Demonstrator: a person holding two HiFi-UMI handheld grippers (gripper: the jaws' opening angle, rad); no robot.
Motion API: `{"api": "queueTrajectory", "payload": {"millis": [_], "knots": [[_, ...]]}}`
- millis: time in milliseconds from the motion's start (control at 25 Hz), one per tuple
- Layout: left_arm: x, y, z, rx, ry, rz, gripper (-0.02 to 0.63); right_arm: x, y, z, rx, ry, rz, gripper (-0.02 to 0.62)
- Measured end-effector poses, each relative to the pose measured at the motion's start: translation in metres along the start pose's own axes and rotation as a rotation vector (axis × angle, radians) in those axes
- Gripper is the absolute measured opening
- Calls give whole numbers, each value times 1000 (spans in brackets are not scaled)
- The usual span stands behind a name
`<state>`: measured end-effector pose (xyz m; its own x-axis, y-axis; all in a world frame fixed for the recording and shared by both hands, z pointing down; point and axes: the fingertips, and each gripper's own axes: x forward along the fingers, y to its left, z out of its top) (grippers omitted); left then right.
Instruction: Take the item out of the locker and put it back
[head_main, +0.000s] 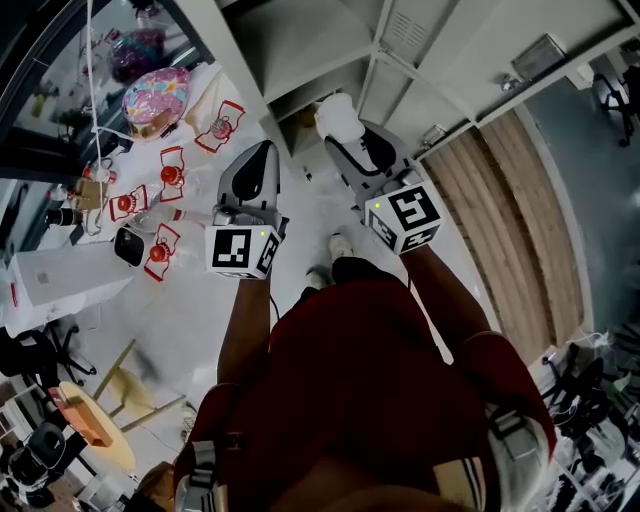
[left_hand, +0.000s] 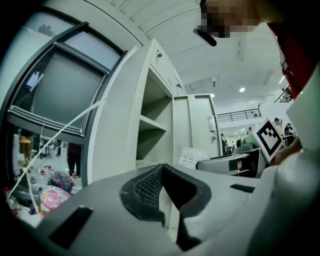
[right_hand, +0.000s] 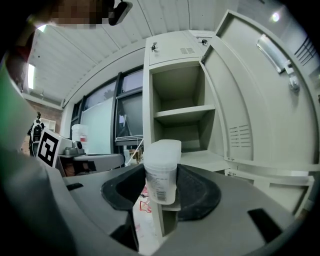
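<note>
A white translucent plastic jar (right_hand: 162, 172) with a printed label stands between the pads of my right gripper (right_hand: 162, 194), which is shut on it. From the head view the jar (head_main: 338, 118) is held just in front of the open grey locker (head_main: 330, 50). The locker's shelves (right_hand: 177, 111) look bare, and its door (right_hand: 250, 100) is swung open to the right. My left gripper (left_hand: 161, 192) hangs beside the right one, to its left, jaws shut with nothing in them, aimed at the locker's left edge (left_hand: 150, 125). It also shows in the head view (head_main: 262, 160).
A table at the left carries a pink patterned bag (head_main: 155, 95), several red-and-white packets (head_main: 165, 175) and a white box (head_main: 60, 275). A wood-look floor strip (head_main: 510, 220) runs to the right of the locker door. A stool (head_main: 95, 420) stands behind at the lower left.
</note>
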<state>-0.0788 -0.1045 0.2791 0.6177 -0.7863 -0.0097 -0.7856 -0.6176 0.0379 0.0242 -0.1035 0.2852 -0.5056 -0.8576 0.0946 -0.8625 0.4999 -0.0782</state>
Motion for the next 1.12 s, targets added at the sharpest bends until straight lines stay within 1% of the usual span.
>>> {"api": "queueTrajectory", "payload": {"millis": [200,440,680,880,1120], "knots": [[-3,-6,18,13,-17,-18,6,-1,8,14,17,-13,27,187],[-5,-10,35,19,-42,-25,6,-5,15,32,9,-29,49,187],[-6,-15,50,21,-53,-45,6,-7,17,60,6,-59,67,187],[-5,-18,60,20,-53,-59,6,-4,13,88,5,-83,81,187],[1,-20,72,23,-60,-78,6,6,3,110,11,-78,89,187]]}}
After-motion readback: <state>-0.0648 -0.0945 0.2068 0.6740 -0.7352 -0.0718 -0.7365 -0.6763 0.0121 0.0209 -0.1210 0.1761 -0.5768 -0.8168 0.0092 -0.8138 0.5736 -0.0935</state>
